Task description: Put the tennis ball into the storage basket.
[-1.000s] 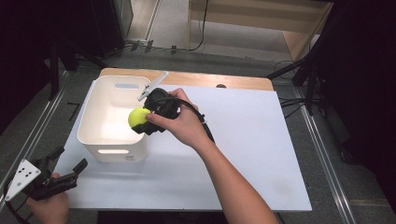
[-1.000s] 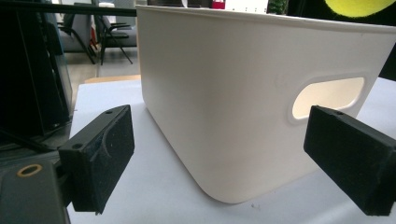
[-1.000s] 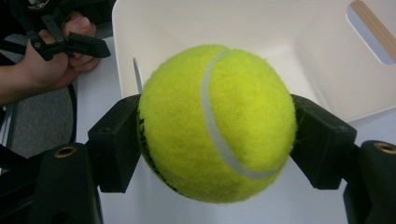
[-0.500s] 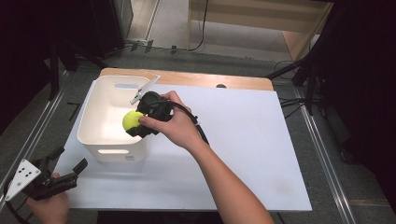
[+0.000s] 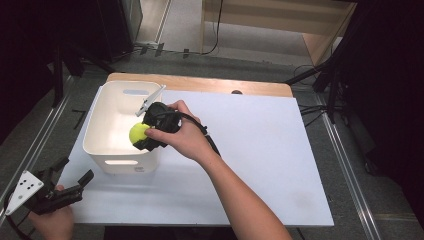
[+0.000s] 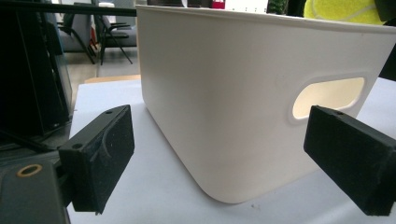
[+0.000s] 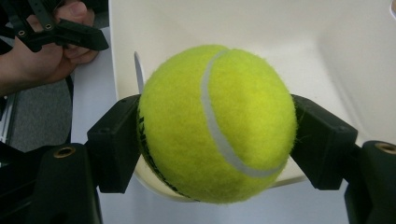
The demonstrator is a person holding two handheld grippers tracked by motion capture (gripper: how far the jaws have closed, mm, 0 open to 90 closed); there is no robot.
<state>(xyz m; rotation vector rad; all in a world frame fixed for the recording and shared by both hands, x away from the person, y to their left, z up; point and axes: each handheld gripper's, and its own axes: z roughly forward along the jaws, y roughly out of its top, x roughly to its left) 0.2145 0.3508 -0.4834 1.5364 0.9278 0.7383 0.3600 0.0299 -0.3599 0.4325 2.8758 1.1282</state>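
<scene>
A grey floor with metal rails (image 5: 40, 145) and dark stands surrounds the large white rectangular tabletop (image 5: 260, 150), whose far edge shows a strip of bare wood (image 5: 200, 84). The right half of the tabletop is open and bare, while the left part carries a white rectangular plastic bin with handle slots (image 5: 102, 130), set close to the left edge and reaching nearly to the far wooden strip. The person's right forearm (image 5: 235, 195) crosses from the near edge toward the bin. The right gripper (image 5: 142, 134) hangs over the bin's right wall, its jaws closed partway against both sides of a fuzzy yellow-green tennis ball (image 7: 217, 123); the ball sits squarely between the black pads, above the bin's near right corner, with the bin's white interior behind it. The left gripper (image 5: 70, 181) rests low at the near left corner of the tabletop, just short of the bin's near wall, jaws spread wide with nothing between them.
</scene>
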